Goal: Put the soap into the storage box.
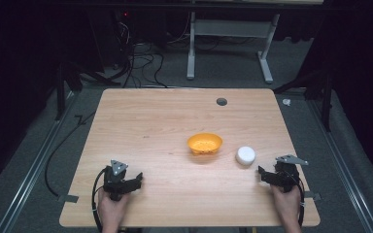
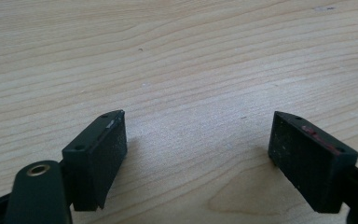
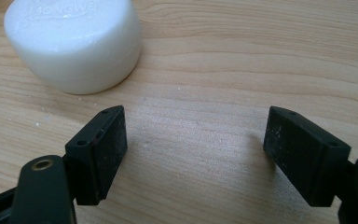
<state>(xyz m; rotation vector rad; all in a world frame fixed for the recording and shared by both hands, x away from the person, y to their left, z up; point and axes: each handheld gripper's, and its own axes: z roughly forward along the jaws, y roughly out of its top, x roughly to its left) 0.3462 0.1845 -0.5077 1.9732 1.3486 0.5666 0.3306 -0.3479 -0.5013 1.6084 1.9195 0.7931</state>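
The right gripper (image 3: 193, 140) stood open; the tub (image 3: 74, 42) lay ahead-left, so it should turn left before closing.

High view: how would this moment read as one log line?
left gripper open, empty | right gripper open, near white tub | orange bowl untouched | table

Counter (image 1: 150, 126) is pale wood with wavy grain lines, and there's a bright orange bowl (image 1: 204, 144) on it. Just right of the bowl sits a plain white tub (image 1: 245, 155). Both hand-held grippers are black, left (image 1: 126, 180) and right (image 1: 272, 175).
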